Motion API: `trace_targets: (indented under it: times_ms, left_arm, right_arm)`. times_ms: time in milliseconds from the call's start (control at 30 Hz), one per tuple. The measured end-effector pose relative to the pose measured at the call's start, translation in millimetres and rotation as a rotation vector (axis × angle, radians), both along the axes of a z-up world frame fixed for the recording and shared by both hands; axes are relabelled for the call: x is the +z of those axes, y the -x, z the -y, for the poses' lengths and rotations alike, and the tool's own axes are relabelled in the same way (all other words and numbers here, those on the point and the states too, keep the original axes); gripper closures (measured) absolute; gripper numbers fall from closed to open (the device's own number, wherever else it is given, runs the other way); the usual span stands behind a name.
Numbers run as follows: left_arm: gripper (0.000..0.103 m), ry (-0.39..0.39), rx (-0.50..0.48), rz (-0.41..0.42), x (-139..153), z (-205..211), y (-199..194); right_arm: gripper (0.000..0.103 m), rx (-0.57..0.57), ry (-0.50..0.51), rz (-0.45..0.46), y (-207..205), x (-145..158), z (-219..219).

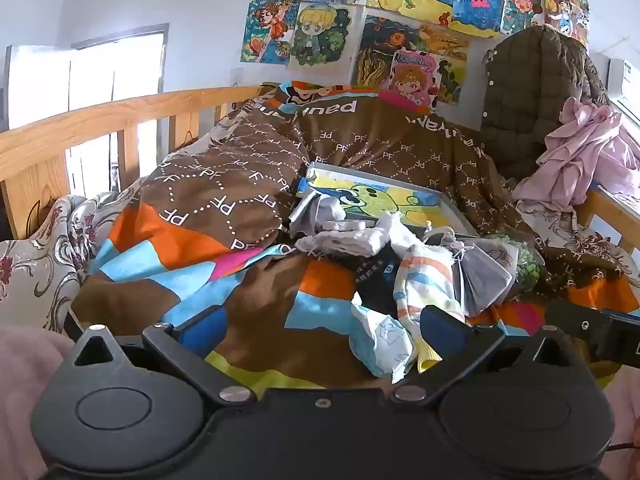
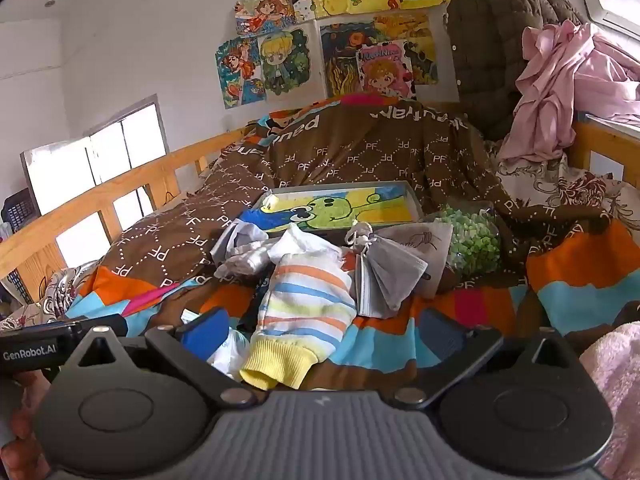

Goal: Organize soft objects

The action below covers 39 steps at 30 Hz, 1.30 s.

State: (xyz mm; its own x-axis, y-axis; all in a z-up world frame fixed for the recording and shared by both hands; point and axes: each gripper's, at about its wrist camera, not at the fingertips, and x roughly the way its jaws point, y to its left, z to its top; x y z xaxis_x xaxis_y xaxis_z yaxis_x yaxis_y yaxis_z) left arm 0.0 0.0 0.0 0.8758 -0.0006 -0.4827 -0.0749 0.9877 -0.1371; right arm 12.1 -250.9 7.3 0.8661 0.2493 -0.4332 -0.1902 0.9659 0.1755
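We hold our left gripper (image 1: pixel 322 330) and our right gripper (image 2: pixel 322 330) low over the bed, both with jaws spread wide and nothing between the pads. The soft things lie heaped on the brown and orange quilt (image 1: pixel 224 208): a striped sock (image 2: pixel 308 304) with a yellow cuff sits just ahead of our right gripper, a crumpled white and blue cloth (image 1: pixel 382 338) lies close to the right finger of our left gripper, a grey mask (image 2: pixel 390 272) rests just right of the sock, and pale grey socks (image 1: pixel 340 236) spill over the near edge of a tray with a green cartoon picture (image 2: pixel 340 208). A bag of green pellets (image 2: pixel 474 240) lies beside the tray
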Motion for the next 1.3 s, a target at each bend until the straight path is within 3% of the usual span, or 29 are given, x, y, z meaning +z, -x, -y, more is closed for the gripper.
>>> trace_targets:
  times_ms: [1300]
  left_arm:
    - [0.001,-0.019,0.002,0.013,1.0,1.0,2.6]
  right_arm:
    - [0.0,0.003,-0.003,-0.011,-3.6,-2.1,-2.1]
